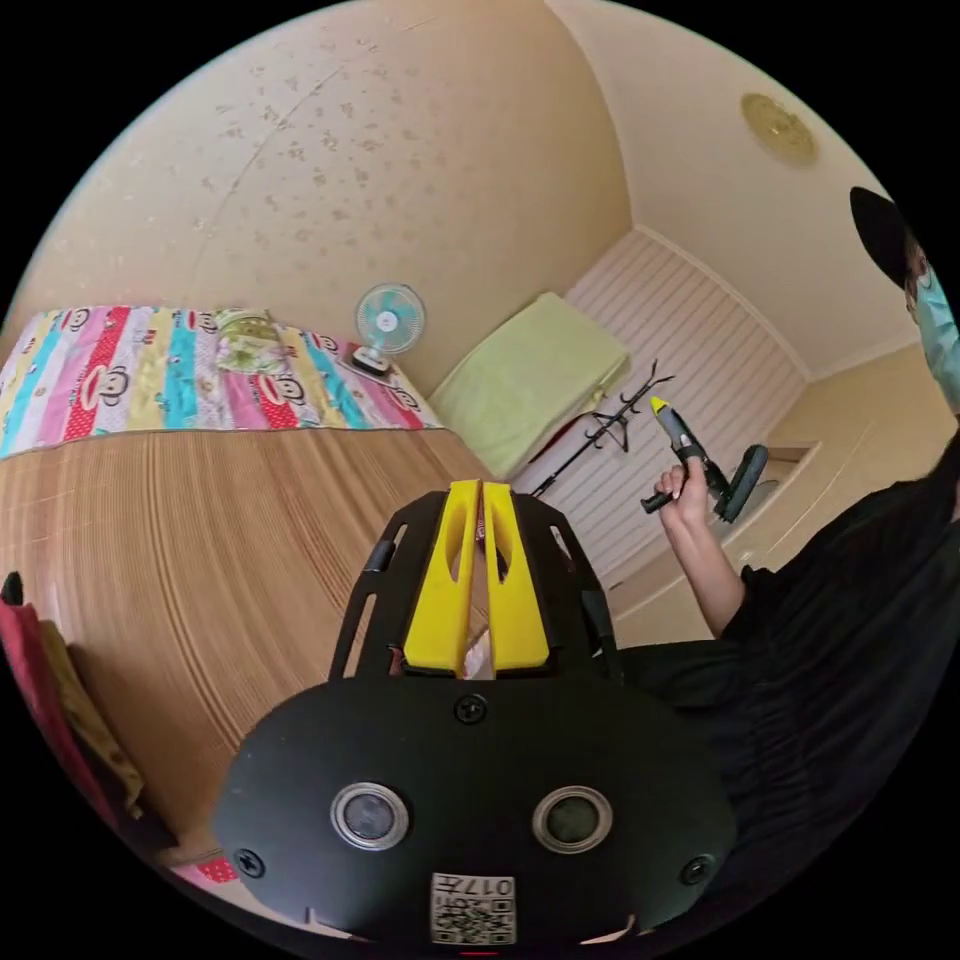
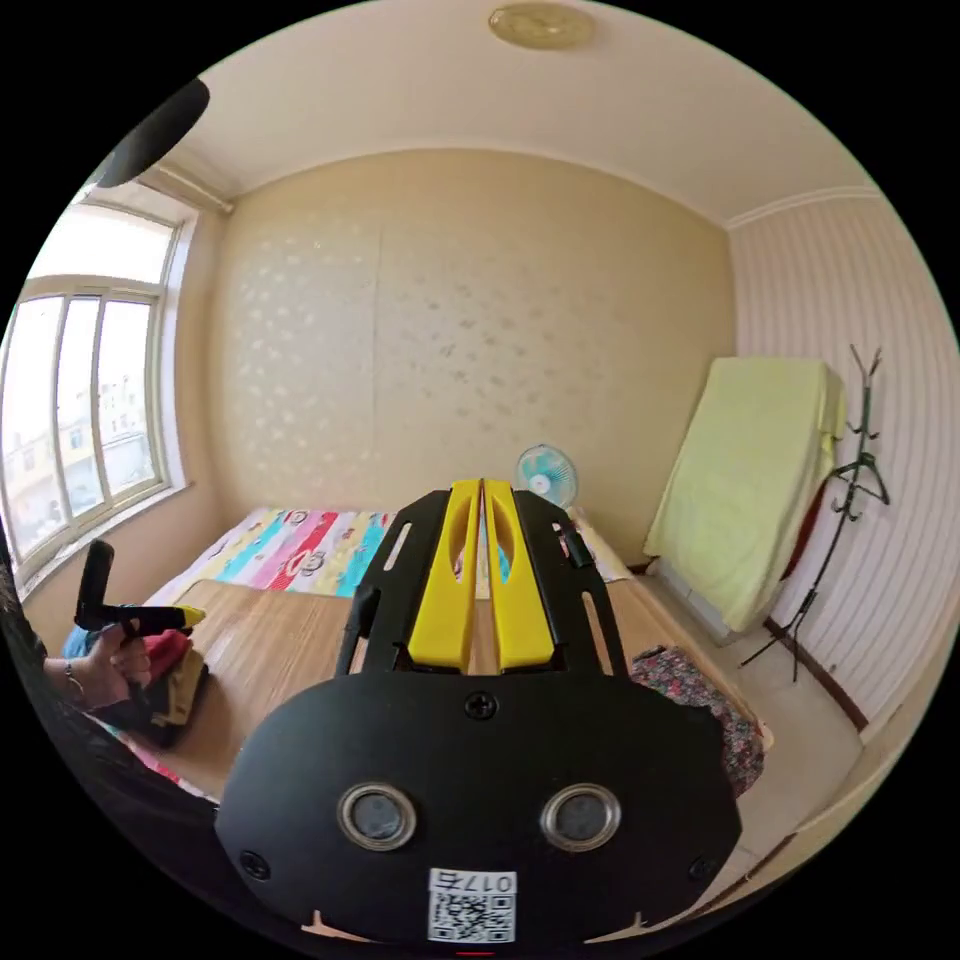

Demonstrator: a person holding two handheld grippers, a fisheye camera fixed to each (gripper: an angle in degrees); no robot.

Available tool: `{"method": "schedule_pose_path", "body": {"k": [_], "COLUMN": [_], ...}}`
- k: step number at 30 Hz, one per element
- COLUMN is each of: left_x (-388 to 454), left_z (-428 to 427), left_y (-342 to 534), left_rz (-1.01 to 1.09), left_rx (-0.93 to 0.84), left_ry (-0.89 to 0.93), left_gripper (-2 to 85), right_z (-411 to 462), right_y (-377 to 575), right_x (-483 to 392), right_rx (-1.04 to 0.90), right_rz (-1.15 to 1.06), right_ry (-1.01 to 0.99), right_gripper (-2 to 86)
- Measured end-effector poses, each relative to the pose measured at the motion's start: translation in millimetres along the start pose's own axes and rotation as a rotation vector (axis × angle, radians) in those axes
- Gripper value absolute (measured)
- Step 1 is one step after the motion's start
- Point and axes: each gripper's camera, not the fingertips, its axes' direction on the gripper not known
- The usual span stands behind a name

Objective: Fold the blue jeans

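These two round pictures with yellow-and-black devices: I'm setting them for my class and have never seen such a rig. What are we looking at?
Each picture comes from a fisheye camera riding on hand-held tongs. The left gripper view shows the left tongs, yellow jaws together, holding nothing. Farther off, a hand holds the right tongs. The right gripper view shows the right tongs, also shut and empty. Beyond lie a wooden-looking mat, a striped sheet, a small fan and a clothes pile. No jeans can be made out.

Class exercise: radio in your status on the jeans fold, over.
Left gripper shut, empty, raised. Right gripper shut, empty. Jeans not sighted. Bamboo mat bare ahead, clothes pile at its edge.
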Motion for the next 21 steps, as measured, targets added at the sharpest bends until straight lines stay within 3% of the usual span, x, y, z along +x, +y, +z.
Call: {"method": "schedule_pose_path", "body": {"k": [3,7,11,14,21], "left_x": [12,25,11,-1,-36], "left_z": [77,167,227,247,268], "left_y": [-8,-6,-2,-1,5], "left_rz": [-0.012,-0.023,-0.136,-0.221,-0.373], "left_rx": [-0.058,-0.149,-0.161,-0.131,-0.087], "left_ry": [0.088,0.204,0.281,0.183,0.074], "left_gripper": [-1.0,-1.0,-1.0,-1.0,-1.0], "right_z": [-10,17,107,183,327], "right_y": [25,68,137,180,221], "right_x": [59,167,235,262,308], "right_rx": [-0.127,-0.41,-0.788,-1.069,-1.237], "right_rz": [-0.053,0.261,0.437,0.496,0.492], "right_ry": [0.196,-0.014,-0.047,-0.069,-0.079], "right_gripper": [0.3,0.4,0.7,0.9,3.3]}}
